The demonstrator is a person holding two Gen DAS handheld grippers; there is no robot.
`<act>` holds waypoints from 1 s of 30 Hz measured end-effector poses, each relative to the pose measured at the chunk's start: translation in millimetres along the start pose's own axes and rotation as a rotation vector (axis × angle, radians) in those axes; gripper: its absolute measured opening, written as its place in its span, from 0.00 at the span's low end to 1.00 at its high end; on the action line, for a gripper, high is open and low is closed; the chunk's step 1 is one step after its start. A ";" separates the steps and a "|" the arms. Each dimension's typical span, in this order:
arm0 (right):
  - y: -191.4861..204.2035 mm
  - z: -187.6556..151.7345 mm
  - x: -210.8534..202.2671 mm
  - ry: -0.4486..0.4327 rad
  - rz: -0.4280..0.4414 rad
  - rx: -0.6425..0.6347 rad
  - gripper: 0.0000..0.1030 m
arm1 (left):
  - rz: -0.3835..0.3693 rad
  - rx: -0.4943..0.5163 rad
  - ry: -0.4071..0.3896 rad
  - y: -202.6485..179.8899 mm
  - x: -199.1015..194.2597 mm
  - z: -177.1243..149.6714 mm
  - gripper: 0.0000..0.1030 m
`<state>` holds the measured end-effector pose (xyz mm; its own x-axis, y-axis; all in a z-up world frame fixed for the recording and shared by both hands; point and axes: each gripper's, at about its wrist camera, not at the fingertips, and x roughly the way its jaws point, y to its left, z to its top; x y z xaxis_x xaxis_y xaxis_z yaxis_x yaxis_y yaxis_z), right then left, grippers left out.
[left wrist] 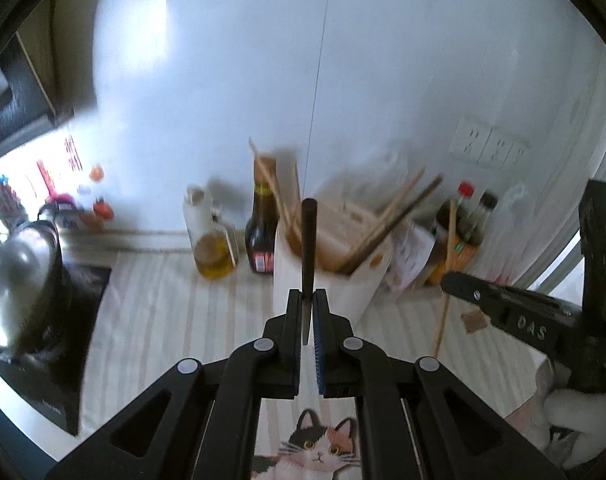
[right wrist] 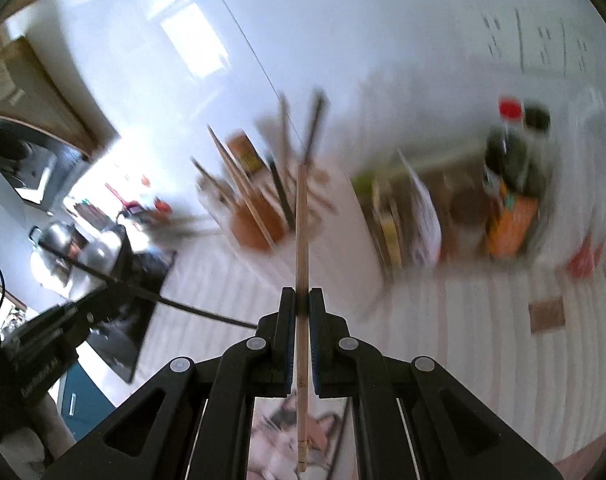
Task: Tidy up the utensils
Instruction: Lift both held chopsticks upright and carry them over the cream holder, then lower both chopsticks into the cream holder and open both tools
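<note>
My left fingers (left wrist: pixel 308 300) clench a dark chopstick (left wrist: pixel 309 240), my right fingers (right wrist: pixel 302 300) a pale chopstick (right wrist: pixel 301 240), both aimed toward the white holder (left wrist: pixel 363 284) for sorting.

The raised letters "DAS" stand on the black body of the right gripper (left wrist: pixel 449 282), at the right. Bottle labels at the far wall are too blurred to read.
</note>
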<state>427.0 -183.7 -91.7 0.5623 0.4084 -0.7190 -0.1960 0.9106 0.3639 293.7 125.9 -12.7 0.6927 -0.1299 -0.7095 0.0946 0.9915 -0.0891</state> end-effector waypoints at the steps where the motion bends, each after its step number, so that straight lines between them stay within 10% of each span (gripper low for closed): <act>1: 6.6 10.6 -6.1 -0.022 0.009 -0.013 0.06 | -0.002 0.003 -0.016 0.1 -5.8 6.3 0.03; 15: 56.9 102.1 -33.4 -0.299 0.037 -0.053 0.06 | 0.016 -0.021 -0.136 13.1 -31.9 84.0 0.03; 30: 51.7 102.2 31.1 -0.379 -0.005 -0.024 0.06 | -0.022 0.000 0.002 9.3 30.1 102.0 0.03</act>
<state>516.5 -130.4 -34.7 0.8199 0.3556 -0.4487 -0.2087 0.9154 0.3442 388.4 130.7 36.4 0.6892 -0.1516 -0.7085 0.1099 0.9884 -0.1046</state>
